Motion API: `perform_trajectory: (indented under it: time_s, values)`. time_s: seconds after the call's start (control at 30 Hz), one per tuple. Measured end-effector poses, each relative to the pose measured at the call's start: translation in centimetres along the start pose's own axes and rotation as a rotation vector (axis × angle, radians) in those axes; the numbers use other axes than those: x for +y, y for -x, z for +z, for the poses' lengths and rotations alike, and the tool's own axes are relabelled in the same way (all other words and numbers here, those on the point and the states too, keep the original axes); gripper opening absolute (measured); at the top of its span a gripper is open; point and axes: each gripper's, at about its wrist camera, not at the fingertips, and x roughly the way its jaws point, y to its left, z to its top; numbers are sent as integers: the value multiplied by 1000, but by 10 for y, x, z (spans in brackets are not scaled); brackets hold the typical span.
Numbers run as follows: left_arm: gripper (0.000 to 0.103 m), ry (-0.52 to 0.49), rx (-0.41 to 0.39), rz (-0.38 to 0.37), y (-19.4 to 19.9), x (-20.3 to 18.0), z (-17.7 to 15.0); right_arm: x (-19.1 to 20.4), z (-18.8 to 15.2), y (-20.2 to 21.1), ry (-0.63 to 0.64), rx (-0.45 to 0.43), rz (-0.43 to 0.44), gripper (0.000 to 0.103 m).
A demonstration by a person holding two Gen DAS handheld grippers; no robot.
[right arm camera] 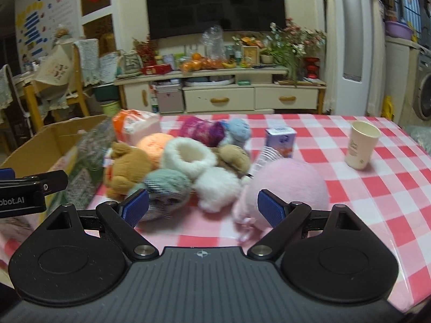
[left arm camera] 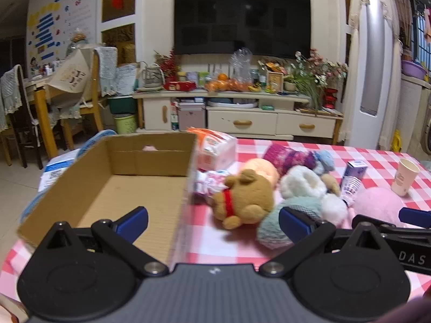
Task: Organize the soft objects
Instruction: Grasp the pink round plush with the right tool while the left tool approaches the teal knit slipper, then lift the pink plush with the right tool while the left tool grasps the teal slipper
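A heap of soft toys lies on the red-checked table: a brown bear (left arm camera: 242, 199) (right arm camera: 126, 168) with a red collar, a teal plush (left arm camera: 282, 220) (right arm camera: 165, 185), white fluffy pieces (left arm camera: 301, 181) (right arm camera: 188, 156), an orange ball (right arm camera: 155, 145), a purple knit item (left arm camera: 288, 157) (right arm camera: 202, 130) and a big pink plush (left arm camera: 377, 206) (right arm camera: 285, 188). An open cardboard box (left arm camera: 118, 183) (right arm camera: 40, 145) stands left of the heap. My left gripper (left arm camera: 212, 222) is open, straddling the box's right wall. My right gripper (right arm camera: 203, 207) is open just before the teal and pink plush.
A paper cup (left arm camera: 405, 176) (right arm camera: 362, 145) and a small purple carton (left arm camera: 355, 172) (right arm camera: 280, 141) stand on the table's right half. An orange-white packet (left arm camera: 215, 148) (right arm camera: 134, 126) lies behind the box. Beyond the table are a TV cabinet (left arm camera: 242, 113) and chairs (left arm camera: 24, 123).
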Motion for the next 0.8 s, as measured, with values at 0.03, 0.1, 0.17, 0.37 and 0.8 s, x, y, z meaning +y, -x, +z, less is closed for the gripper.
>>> perform_trajectory:
  time_s: [0.03, 0.1, 0.17, 0.37, 0.8]
  values:
    - [102, 4, -5, 7, 2, 5, 1, 6, 2, 2, 10, -4, 6, 103]
    - [102, 16, -13, 18, 6, 16, 1, 11, 2, 8, 25, -13, 20, 103]
    - [102, 27, -22, 32, 9, 27, 1, 14, 0, 13, 36, -16, 36, 103]
    - [102, 66, -36, 60, 16, 50, 2, 25, -4, 29, 67, -31, 81, 103]
    - [102, 47, -65, 23, 17, 48, -3, -1, -14, 54, 121, -92, 142, 103]
